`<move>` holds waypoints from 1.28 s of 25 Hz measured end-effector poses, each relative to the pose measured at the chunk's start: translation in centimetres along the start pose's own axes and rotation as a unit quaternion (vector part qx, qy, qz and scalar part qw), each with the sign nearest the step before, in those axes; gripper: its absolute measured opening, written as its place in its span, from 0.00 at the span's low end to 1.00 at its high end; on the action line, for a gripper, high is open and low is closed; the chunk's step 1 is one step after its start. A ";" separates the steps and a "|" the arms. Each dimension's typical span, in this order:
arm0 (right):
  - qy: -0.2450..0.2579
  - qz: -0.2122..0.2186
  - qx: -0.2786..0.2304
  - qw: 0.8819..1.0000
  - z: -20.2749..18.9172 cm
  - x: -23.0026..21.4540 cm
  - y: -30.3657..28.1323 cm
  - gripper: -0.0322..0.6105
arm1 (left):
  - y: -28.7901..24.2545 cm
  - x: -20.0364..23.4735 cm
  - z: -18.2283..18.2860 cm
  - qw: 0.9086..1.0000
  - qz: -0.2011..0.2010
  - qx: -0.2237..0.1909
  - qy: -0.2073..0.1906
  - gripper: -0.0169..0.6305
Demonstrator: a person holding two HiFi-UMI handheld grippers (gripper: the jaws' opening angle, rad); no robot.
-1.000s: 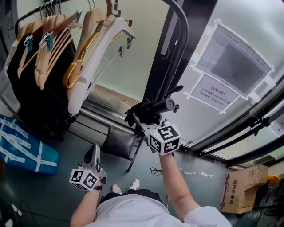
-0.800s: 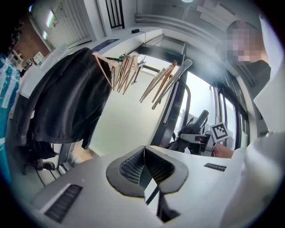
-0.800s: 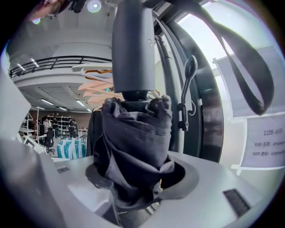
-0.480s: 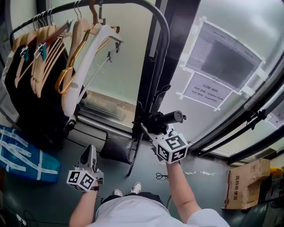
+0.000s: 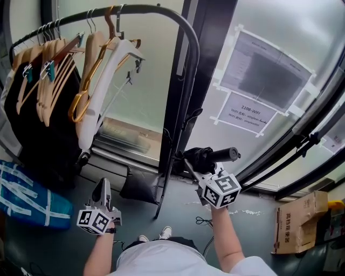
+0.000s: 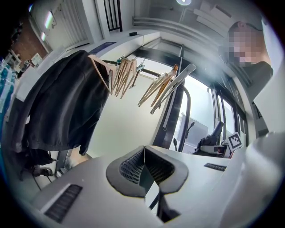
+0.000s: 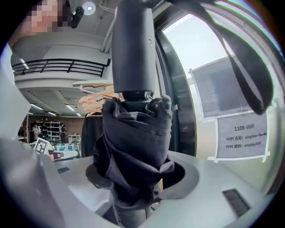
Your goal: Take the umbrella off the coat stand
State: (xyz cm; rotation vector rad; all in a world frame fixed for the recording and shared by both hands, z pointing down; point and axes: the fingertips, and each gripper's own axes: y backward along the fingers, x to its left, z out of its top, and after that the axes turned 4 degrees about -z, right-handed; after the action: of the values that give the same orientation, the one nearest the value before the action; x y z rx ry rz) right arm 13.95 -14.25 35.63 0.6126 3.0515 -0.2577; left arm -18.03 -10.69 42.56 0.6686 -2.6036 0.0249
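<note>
Right gripper view shows the right gripper [image 7: 136, 189] with its jaws clamped round the bunched black fabric of the folded umbrella [image 7: 133, 138], whose grey handle rises above them. In the head view the umbrella lies roughly level, just right of the coat stand [image 5: 145, 8] and apparently clear of its black upright. The left gripper [image 6: 143, 167] hangs lower at the left with its jaws pressed together on nothing, while a cardboard box [image 5: 294, 221] at the far right and a blue taped bag [image 5: 27, 191] below the hung black coat [image 5: 24, 129] both sit on the floor, their contents not visible.
</note>
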 end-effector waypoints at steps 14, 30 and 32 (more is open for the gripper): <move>-0.068 -0.073 -0.013 0.995 -1.8 -4.8 4.6 0.44 | -0.2 0.9 -0.1 1.000 0.003 0.013 0.000 0.06; -0.134 -0.109 -0.001 0.985 -5.8 -7.2 9.9 0.44 | 0.2 0.7 -0.7 1.000 0.012 0.021 -0.003 0.06; -0.156 -0.111 -0.006 0.982 -6.1 -7.4 10.7 0.44 | 0.4 0.9 -0.8 1.000 0.017 0.023 -0.002 0.06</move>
State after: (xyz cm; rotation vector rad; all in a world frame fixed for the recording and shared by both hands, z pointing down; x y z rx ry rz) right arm 24.98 -6.32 40.36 0.2055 2.8093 -0.3072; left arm -18.57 -10.68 43.69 0.6408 -2.6257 0.0930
